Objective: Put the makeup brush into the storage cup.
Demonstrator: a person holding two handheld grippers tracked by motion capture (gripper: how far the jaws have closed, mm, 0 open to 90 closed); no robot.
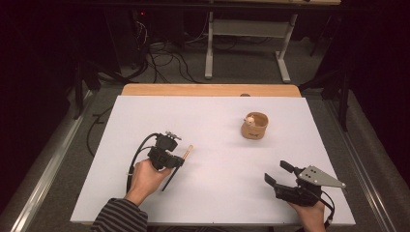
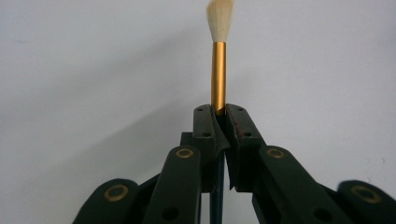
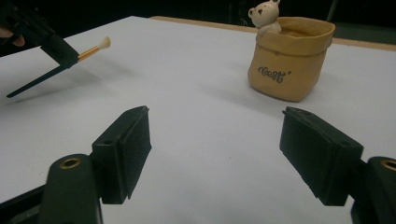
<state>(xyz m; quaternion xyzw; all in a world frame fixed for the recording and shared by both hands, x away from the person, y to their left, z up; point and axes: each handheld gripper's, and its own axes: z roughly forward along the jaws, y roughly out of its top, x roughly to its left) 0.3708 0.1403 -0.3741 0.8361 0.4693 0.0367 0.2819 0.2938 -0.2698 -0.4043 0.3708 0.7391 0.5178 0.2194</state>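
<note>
A person seated at a white table point(image 1: 208, 145) works two hand-held grippers, one in each hand. The left gripper point(image 2: 219, 112) is clenched on a single brush point(image 2: 218, 70), its jaws pressed tight on the shaft just below a gold ferrule. In the left gripper view the gold ferrule and pale bristle tuft rise straight above the jaw tips against the white surface, and a dark handle runs down between the jaws. In the high view the same brush point(image 1: 187, 152) sits in the left gripper point(image 1: 176, 162) at the near left of the table, its gold end pointing away from the person and its thin dark handle slanting back down toward the tabletop.

The right gripper point(image 3: 215, 149) is released: its two black pads stand well apart with bare table between them, grasping nothing. In the high view it rests at the near right edge point(image 1: 280, 176), a grey three-cornered plate on top.

One tan holder point(image 3: 289, 58), shaped like a rolled-top bag, stands on the far right of the table, well apart from both grippers. Dark script on its front cannot be made out with certainty. One small white bear figure point(image 3: 265, 16) peeks over its rim. The left sleeve point(image 1: 118, 215) is striped.
</note>
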